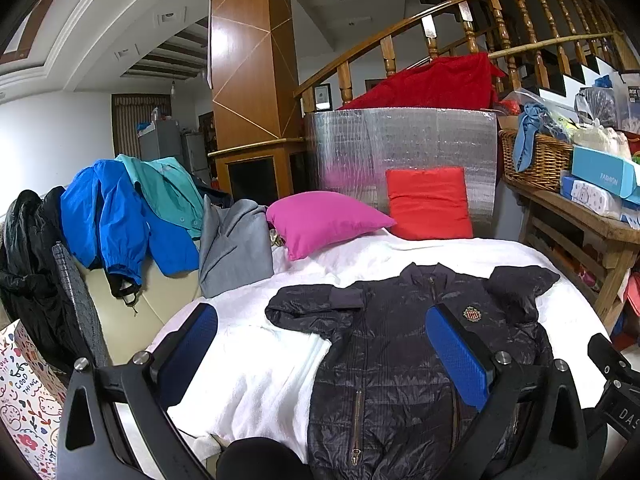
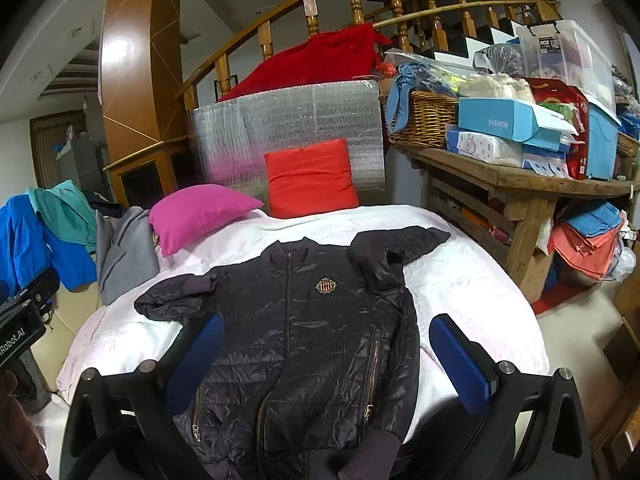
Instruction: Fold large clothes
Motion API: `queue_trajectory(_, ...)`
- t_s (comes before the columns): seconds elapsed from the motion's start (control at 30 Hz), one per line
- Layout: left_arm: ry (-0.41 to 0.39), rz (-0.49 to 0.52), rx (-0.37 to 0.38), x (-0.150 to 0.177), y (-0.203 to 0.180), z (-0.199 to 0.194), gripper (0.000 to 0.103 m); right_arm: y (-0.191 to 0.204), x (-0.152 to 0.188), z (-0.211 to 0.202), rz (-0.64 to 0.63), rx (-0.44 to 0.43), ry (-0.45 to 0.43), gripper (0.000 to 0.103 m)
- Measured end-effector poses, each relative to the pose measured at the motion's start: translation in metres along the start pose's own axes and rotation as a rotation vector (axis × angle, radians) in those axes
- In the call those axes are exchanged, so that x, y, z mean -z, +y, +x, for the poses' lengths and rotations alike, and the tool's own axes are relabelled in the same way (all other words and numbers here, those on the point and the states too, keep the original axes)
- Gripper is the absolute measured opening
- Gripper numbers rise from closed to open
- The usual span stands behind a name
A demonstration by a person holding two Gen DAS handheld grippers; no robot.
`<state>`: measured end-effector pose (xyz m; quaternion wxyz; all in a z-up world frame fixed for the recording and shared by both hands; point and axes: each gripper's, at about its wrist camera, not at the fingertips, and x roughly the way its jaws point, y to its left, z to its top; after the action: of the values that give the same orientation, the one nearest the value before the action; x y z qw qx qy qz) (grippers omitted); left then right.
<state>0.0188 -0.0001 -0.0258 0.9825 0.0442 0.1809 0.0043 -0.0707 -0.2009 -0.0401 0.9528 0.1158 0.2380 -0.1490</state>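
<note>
A dark quilted jacket (image 1: 400,356) (image 2: 304,340) lies front up and zipped on the white bedcover (image 1: 260,380) (image 2: 460,280), both sleeves bent in near the shoulders and a crest badge on the chest. My left gripper (image 1: 320,344) hovers open above the jacket's left half, blue pads wide apart with nothing between them. My right gripper (image 2: 332,356) is also open, straddling the jacket's lower body from above. The left tool's body shows at the right view's left edge.
A magenta pillow (image 1: 324,220) (image 2: 196,212) and a red pillow (image 1: 430,204) (image 2: 310,178) rest at the bed's head. Blue, teal and grey garments (image 1: 132,216) pile on a chair at left. A cluttered wooden table (image 2: 520,176) with a wicker basket (image 2: 424,118) stands right.
</note>
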Motion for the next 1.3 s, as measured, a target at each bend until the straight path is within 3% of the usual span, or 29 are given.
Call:
queue_trajectory(0.87,0.023,-0.002,0.003,0.004,0.001,0.013,0.103,0.0,0.0,0.012,-0.002,0.012,0.014,0.103)
queue_trajectory(1.3,0.094,0.019,-0.012,0.004,-0.012,0.074,0.103,-0.015,-0.023,0.069,0.038,0.052,0.032,0.103)
